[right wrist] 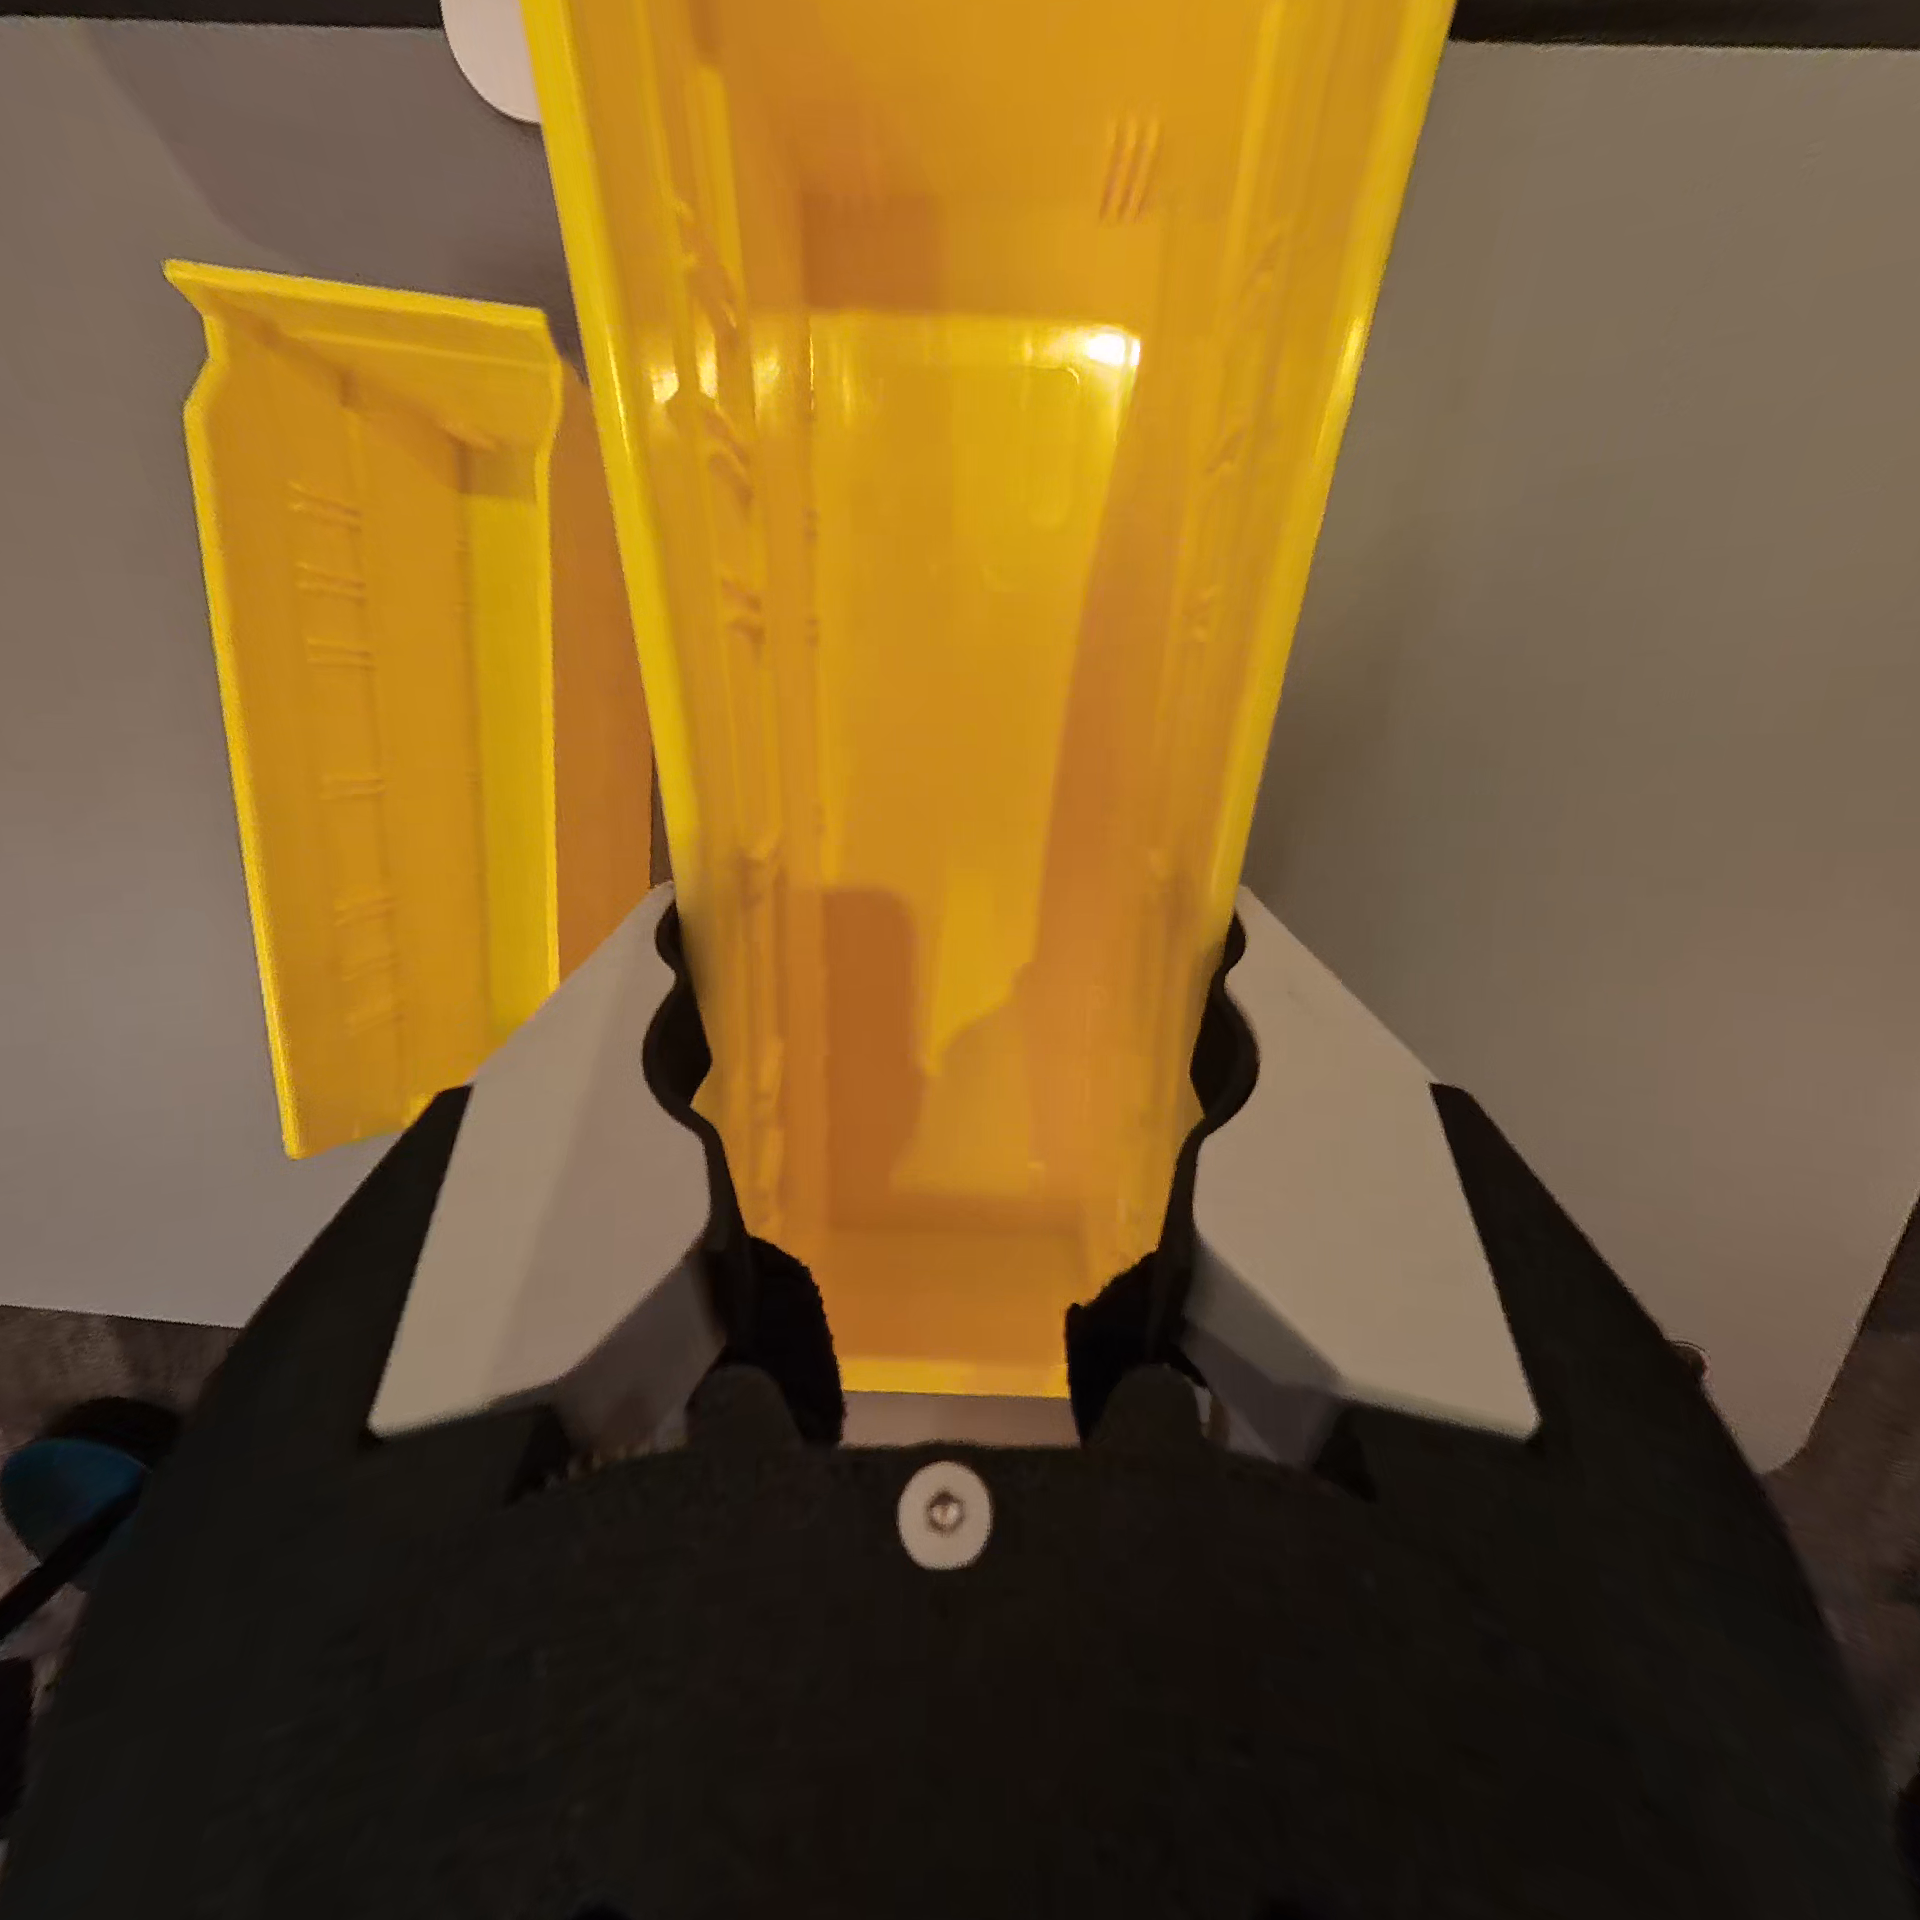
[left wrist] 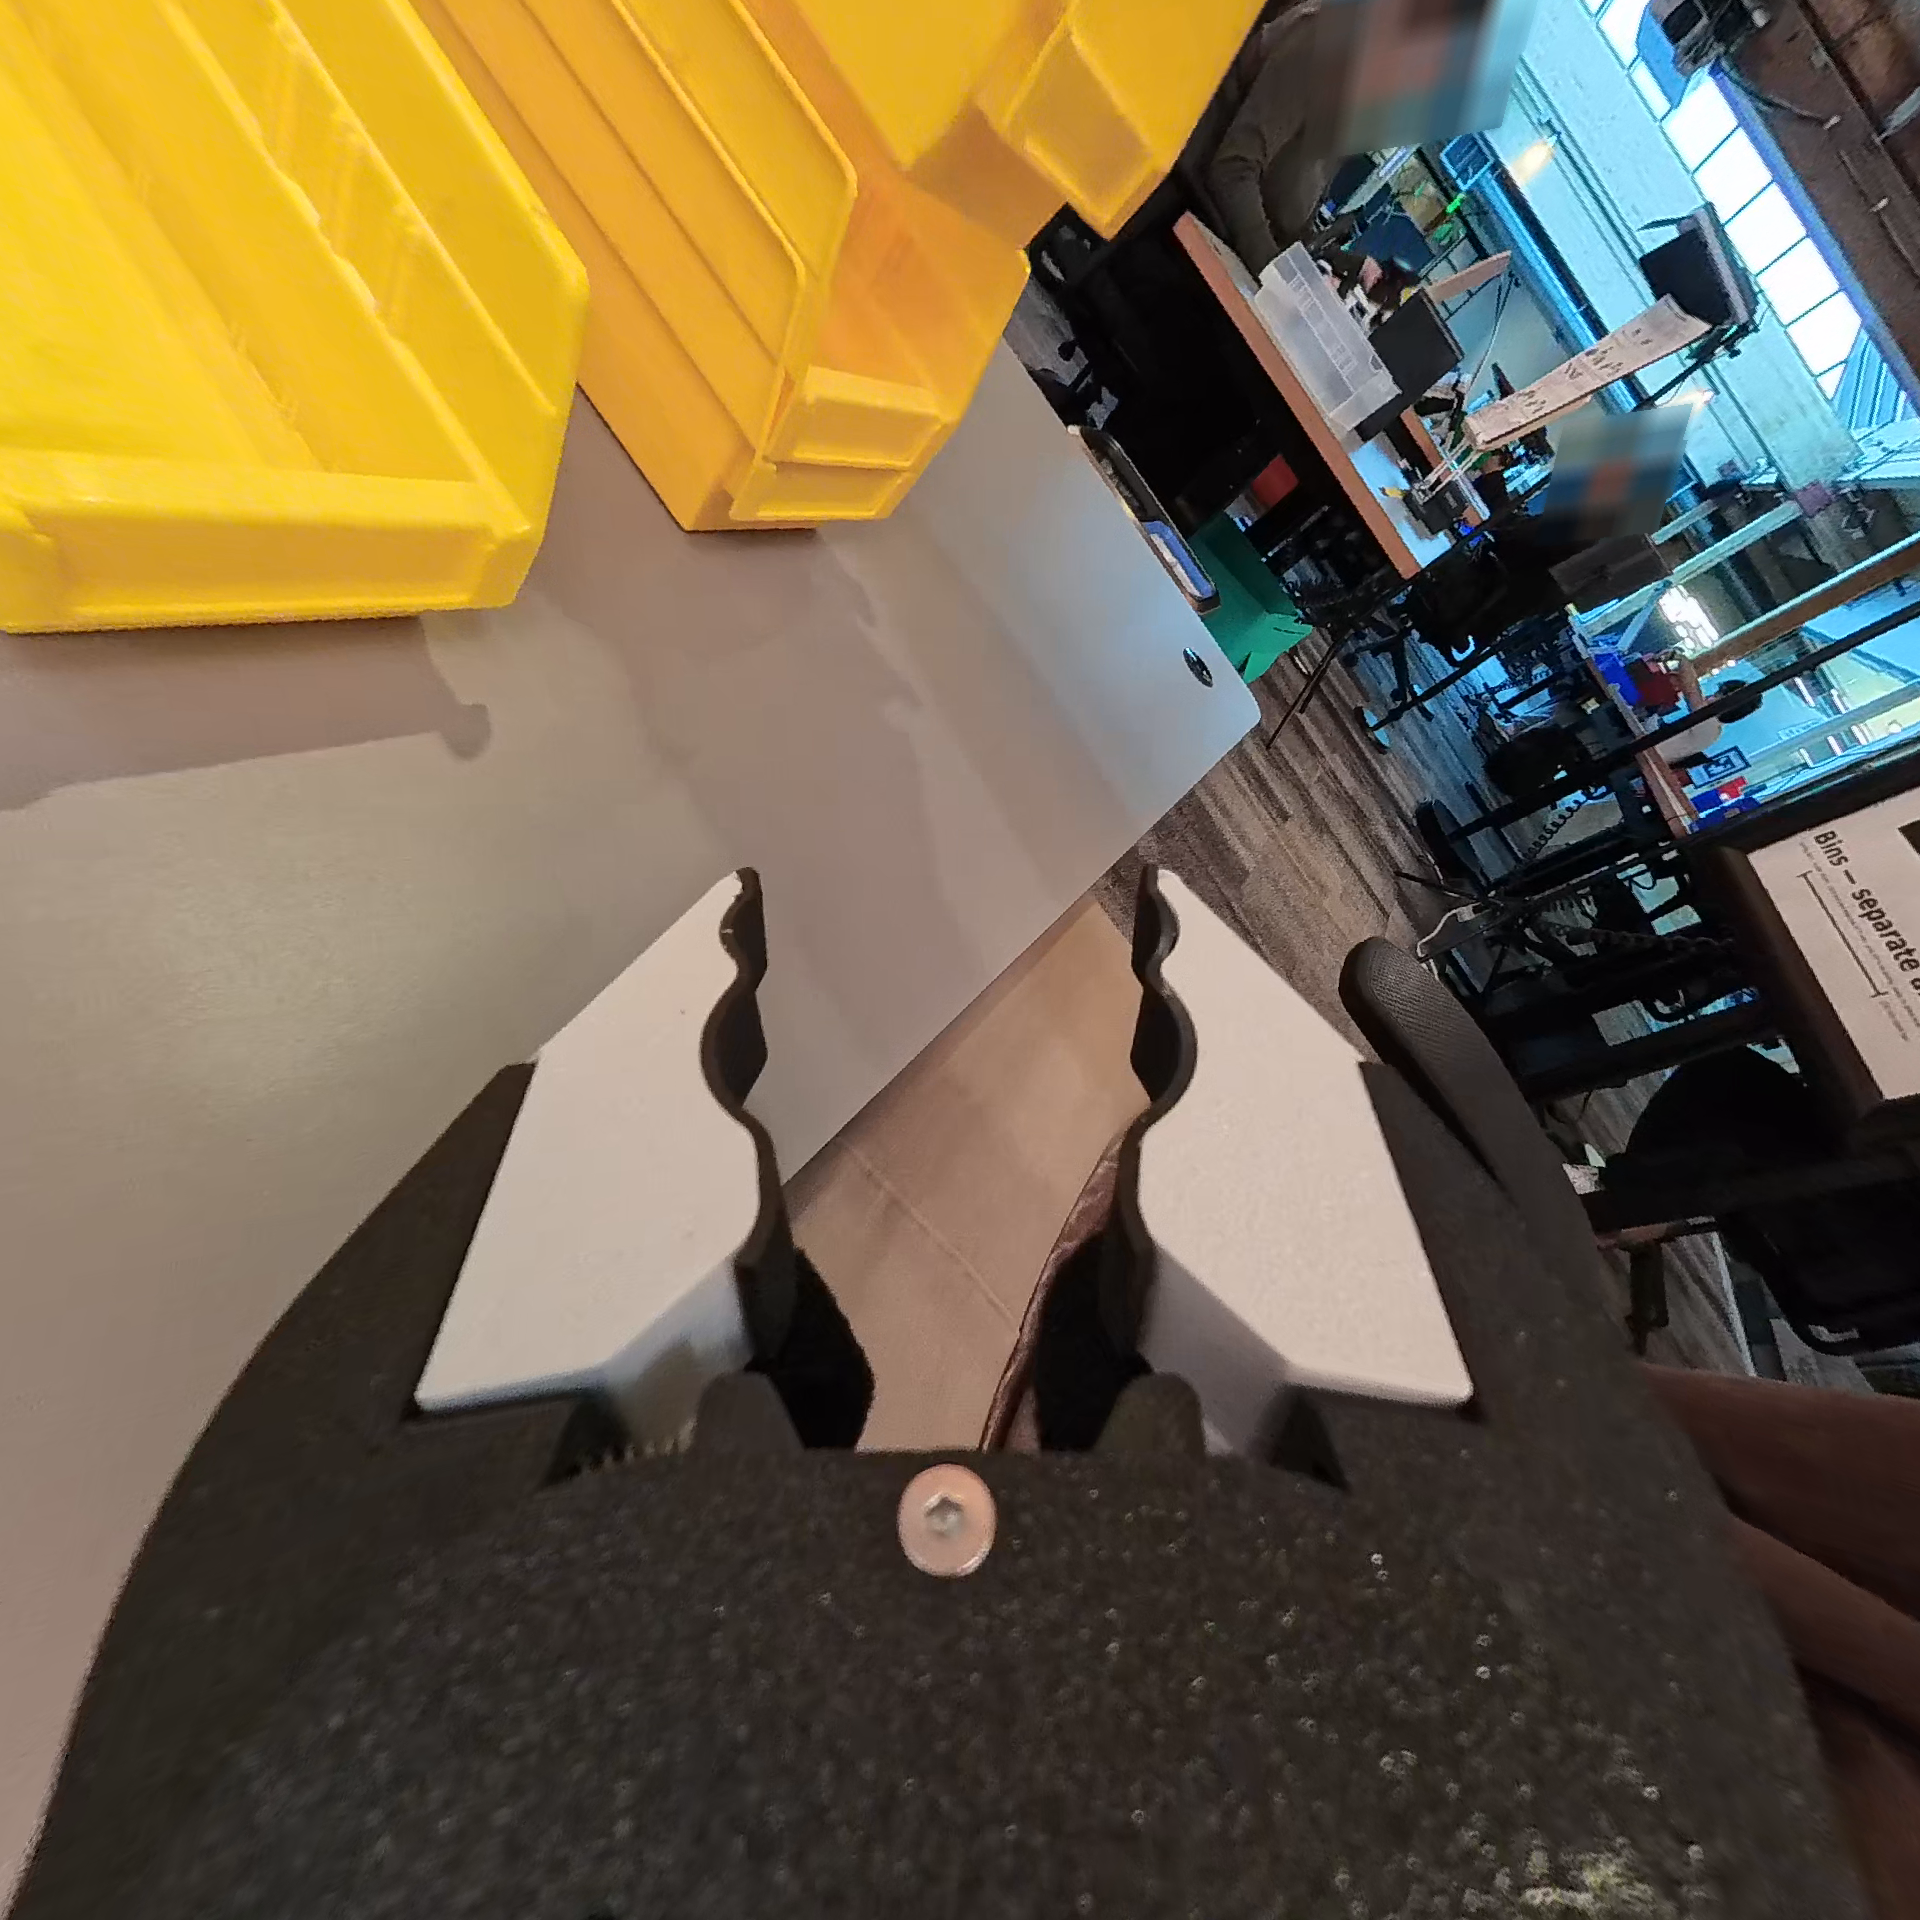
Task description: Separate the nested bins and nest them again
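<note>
The table (left wrist: 312,935) was grey and bare ahead of the left gripper (left wrist: 951,904), whose jaws stood spread with nothing between them. The right gripper (right wrist: 951,935) had its jaws pinching a yellow bin (right wrist: 966,623) by its two side walls, the bin running straight out ahead of the jaws, glossy, ribbed inside, with no marking I could read. A second bin (right wrist: 364,707), same yellow, lay on the table just left of the right jaws. A sign (left wrist: 1860,935) with printed writing stood far right of the left jaws.
</note>
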### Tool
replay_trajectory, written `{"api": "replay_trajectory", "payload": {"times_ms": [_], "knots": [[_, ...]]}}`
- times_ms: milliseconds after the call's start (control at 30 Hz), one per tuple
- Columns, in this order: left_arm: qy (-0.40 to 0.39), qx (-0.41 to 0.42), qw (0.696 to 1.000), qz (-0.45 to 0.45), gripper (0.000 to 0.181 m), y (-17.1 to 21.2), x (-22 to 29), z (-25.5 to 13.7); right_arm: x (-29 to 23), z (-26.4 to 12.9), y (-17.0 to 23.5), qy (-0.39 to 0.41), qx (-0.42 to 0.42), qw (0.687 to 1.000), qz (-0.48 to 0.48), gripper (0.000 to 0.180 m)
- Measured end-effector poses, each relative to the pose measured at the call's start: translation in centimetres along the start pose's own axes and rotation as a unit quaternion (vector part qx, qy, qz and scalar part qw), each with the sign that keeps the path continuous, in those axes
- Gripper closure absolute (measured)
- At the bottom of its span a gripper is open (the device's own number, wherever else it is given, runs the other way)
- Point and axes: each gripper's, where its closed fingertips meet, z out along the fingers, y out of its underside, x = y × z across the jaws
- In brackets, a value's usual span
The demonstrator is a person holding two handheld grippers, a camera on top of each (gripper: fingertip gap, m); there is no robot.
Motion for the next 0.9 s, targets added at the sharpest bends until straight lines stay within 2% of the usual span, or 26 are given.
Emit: {"api": "replay_trajectory", "payload": {"times_ms": [100, 900], "knots": [[0.002, -0.005, 1.000, -0.002, 0.111, 0.1, 0.1, 0.3, 0.0, 0.4, 0.0, -0.018, 0.001, 1.000, 0.016, 0.084], [-0.002, -0.022, 1.000, 0.005, 0.111, 0.8, 0.1, 0.6, 0.5, 6.6, 1.5, 0.018, -0.033, 0.999, 0.000, 0.076]]}}
